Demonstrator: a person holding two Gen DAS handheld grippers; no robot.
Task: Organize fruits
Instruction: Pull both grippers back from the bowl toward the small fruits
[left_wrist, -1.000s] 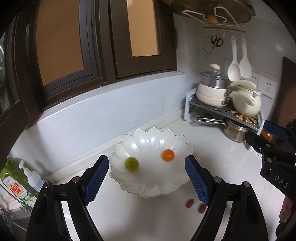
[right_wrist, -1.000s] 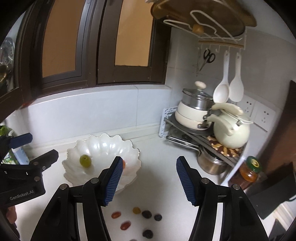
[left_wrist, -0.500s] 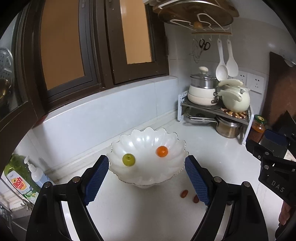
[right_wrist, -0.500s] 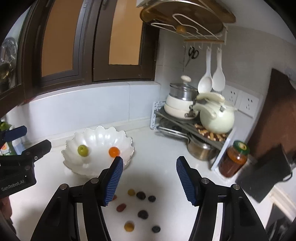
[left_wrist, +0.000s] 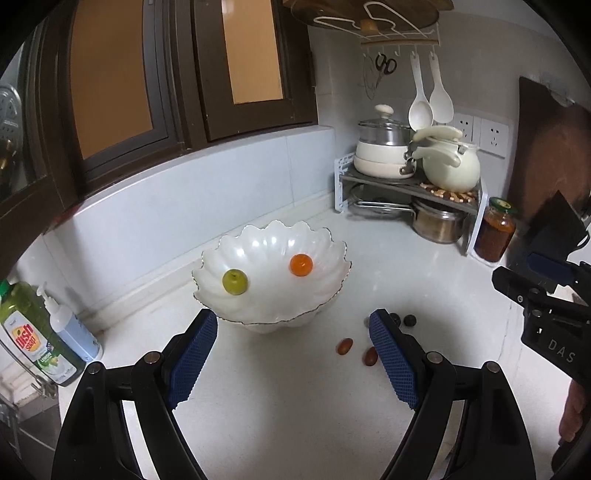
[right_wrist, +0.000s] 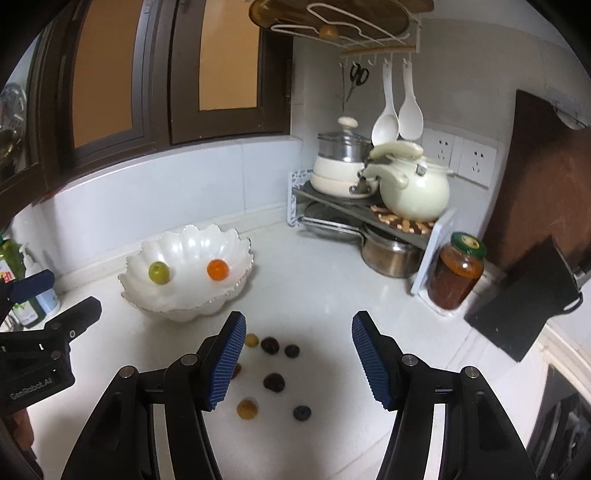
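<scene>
While I've got both tools hanging over the counter, quick notes:
Bowl: white scalloped glass bowl (left_wrist: 271, 273) sits on white counter (left_wrist: 295, 398) near the tiled back wall.
In bowl: green round fruit (left_wrist: 234, 281) on left side, orange round fruit (left_wrist: 301, 264) on right side, apart from each other.
Loose fruit: two small red oval fruits (left_wrist: 345, 346) on counter just right of bowl base; dark purple berries (right_wrist: 273, 381) & yellow-brown small fruits (right_wrist: 246, 408) scattered in front of bowl, between my R fingers in R view.
L gripper (left_wrist: 293, 354): jaws wide apart, nothing btwn the blue pads, bowl's front rim framed btwn them, not touching.
R gripper (right_wrist: 297, 360): jaws apart, narrower than L, nothing clamped; it hangs above the loose fruit, no contact that I can see.
Corner: grey metal rack (right_wrist: 365, 214) w/ cream pots (right_wrist: 413, 188) on top, steel pot underneath; glass jar of red-orange preserve (right_wrist: 458, 275) beside it.
Left edge: green dish-soap bottle (left_wrist: 35, 332) & white pump bottle by wall.
</scene>
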